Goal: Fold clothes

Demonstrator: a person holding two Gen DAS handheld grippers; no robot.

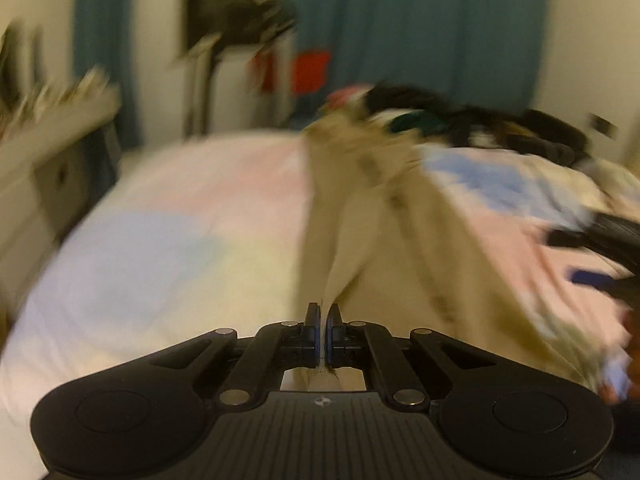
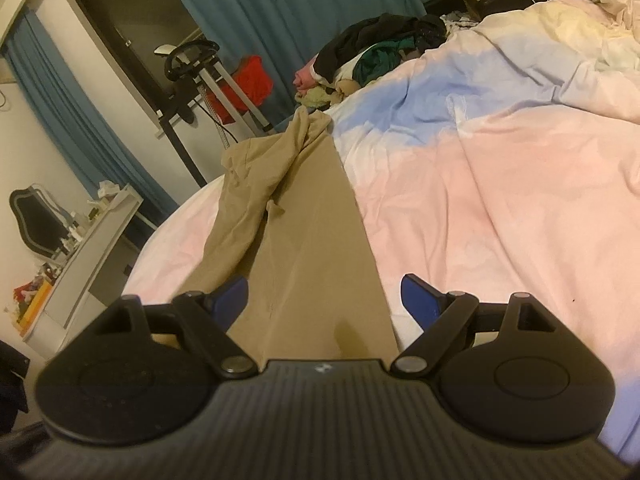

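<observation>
A pair of beige trousers lies stretched out on the bed, with one leg bunched to the left. My right gripper is open, its blue pads on either side of the near end of the trousers. In the blurred left wrist view my left gripper is shut on an edge of the beige trousers, and the cloth runs away from it across the bed. The right gripper also shows at the right edge of the left wrist view.
The bed has a pink, blue and cream duvet. A pile of dark and coloured clothes lies at the far side of the bed. A white dresser, an exercise machine and teal curtains stand beyond the bed.
</observation>
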